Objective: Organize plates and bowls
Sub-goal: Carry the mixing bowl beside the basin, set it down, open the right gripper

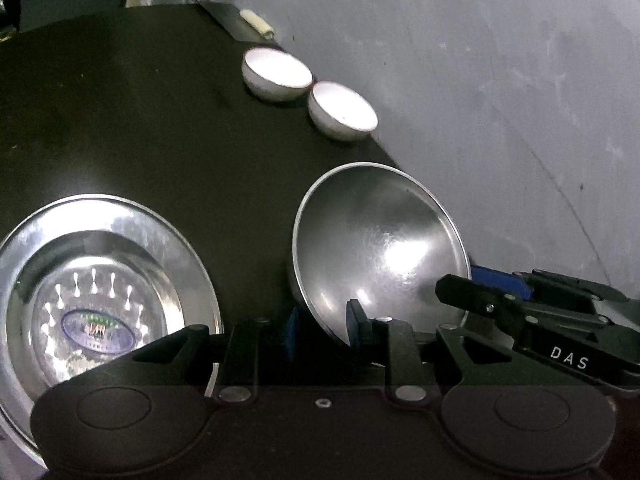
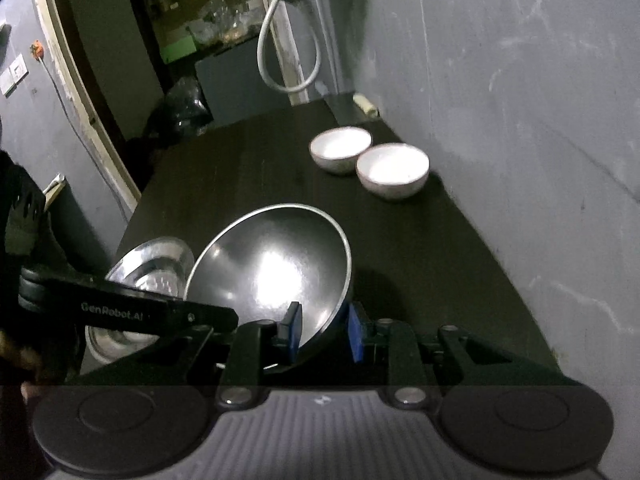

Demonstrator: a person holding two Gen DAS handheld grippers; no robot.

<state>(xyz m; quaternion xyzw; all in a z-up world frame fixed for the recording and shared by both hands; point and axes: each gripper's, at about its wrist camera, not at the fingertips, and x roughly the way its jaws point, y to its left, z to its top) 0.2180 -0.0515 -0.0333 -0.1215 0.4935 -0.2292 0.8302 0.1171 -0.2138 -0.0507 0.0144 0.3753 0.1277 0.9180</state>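
The rim of a tilted steel bowl (image 1: 380, 248) is pinched by the left gripper (image 1: 322, 330) at its near edge, and the same rim is clamped by the right gripper (image 2: 325, 334), presumably so the wide, shallow vessel is steadied from two sides while carried. At nine o'clock of the bowl, a steel plate (image 1: 100, 280) lies flat on the dark tabletop (image 1: 140, 120). Two white bowls (image 1: 308, 88) are set touching at twelve o'clock beside the wall (image 1: 500, 80), seemingly already grouped by kind.
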